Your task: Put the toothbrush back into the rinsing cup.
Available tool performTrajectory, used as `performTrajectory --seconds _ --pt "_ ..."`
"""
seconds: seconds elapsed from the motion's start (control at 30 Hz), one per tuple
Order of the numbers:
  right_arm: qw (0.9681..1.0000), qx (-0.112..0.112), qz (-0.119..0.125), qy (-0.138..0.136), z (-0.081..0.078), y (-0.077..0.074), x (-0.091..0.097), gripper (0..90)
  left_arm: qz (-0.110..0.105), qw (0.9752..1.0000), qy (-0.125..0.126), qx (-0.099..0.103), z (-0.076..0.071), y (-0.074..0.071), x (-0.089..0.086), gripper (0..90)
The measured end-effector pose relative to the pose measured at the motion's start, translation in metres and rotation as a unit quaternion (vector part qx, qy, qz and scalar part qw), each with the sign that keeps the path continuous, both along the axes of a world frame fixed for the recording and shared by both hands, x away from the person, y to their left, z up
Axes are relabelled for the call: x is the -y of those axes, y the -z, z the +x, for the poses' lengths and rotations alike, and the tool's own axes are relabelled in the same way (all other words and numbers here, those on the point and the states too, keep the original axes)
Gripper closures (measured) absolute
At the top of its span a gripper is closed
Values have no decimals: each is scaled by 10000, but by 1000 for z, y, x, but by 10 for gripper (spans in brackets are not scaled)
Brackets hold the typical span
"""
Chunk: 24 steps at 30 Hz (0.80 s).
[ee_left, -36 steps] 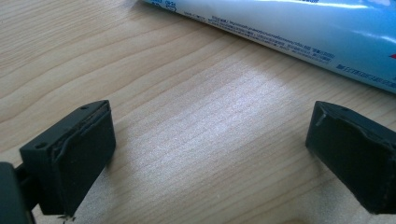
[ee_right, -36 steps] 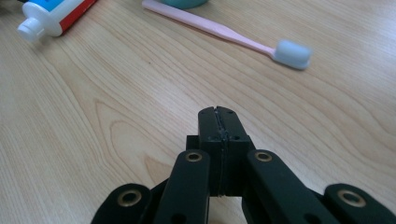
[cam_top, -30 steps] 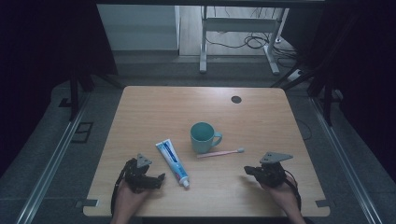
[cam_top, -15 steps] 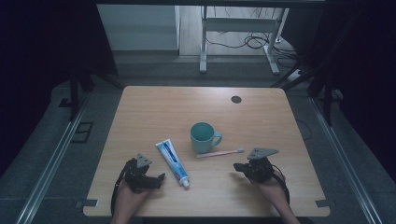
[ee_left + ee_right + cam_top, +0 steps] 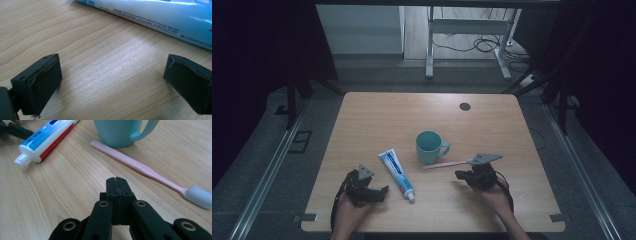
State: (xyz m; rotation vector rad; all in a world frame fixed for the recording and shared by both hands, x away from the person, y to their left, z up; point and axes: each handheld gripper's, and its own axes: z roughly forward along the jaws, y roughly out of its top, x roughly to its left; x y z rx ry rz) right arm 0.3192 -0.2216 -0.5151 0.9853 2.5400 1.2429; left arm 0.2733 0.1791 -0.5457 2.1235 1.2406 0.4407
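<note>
A teal mug [image 5: 431,146] stands mid-table with its handle to the right. A pink toothbrush [image 5: 444,164] lies just in front of it, and a blue-and-white toothpaste tube [image 5: 396,174] lies to the left, cap toward me. My right gripper [image 5: 460,175] rests low on the table just right of the toothbrush. In the right gripper view the right gripper [image 5: 116,180] is shut on nothing, with the toothbrush [image 5: 140,168] and mug [image 5: 120,132] ahead. My left gripper [image 5: 381,192] sits left of the tube. Its own view shows the left gripper [image 5: 112,68] wide open over bare wood, the tube [image 5: 155,17] beyond.
The wooden table [image 5: 377,120] has a dark round hole [image 5: 465,106] near its far edge. Beyond the table are a desk frame and cables on the floor. Bare wood lies between the two grippers, near the front edge.
My right gripper has slid left across the table, closer to the toothbrush. The left gripper and the objects have stayed put.
</note>
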Motion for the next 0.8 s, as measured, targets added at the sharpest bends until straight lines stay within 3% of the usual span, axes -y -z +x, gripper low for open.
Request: performTrajectory --seconds 0.8 --pt "9999 54 69 69 16 -1 -15 896 0 10000 -1 -1 0 0 0 17"
